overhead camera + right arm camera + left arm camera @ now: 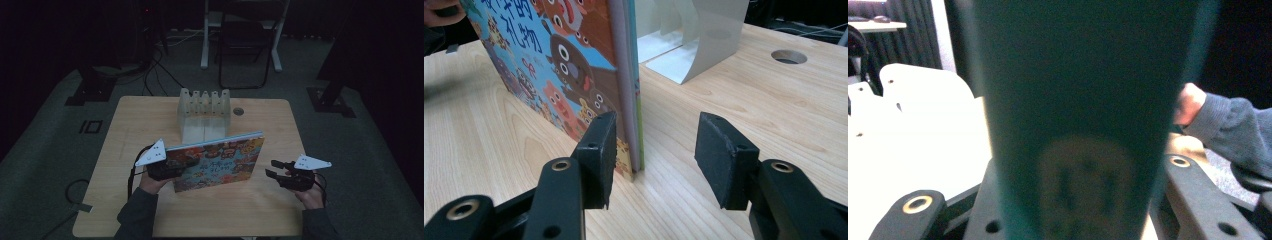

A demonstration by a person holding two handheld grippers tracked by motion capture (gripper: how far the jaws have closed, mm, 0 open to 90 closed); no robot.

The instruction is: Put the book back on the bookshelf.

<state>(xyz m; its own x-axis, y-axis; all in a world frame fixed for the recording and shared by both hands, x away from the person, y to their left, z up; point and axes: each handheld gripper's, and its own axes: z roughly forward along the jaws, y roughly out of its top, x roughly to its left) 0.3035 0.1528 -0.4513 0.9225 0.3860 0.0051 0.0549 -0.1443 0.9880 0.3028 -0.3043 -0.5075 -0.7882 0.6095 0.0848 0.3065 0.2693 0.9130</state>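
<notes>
- A colourful picture book [217, 161] stands upright on its bottom edge near the middle of the wooden table [150, 115], just in front of a white slotted rack [204, 112].
- Its long axis runs level across the table, from the person's left to the right, and rises slightly toward the right in the high view. The illustrated cover faces the person; the back faces the rack.
- The left gripper [161, 170] clamps the book's left end. In the left gripper view the dark teal spine [1083, 120] sits blurred between the jaws, pressed against both.
- No earlier look is at hand, so only the grip itself can be told: the jaws stand narrow on the book's thickness.
- The right gripper [277, 168] hovers near the book's right end without contact in the high view; its jaws stand partly apart with nothing between the pads.
- In the right gripper view the book's page edge [626, 75] points at the camera, just beside the left-hand black pad [599, 150]. I cannot tell whether that pad touches the cover.
</notes>
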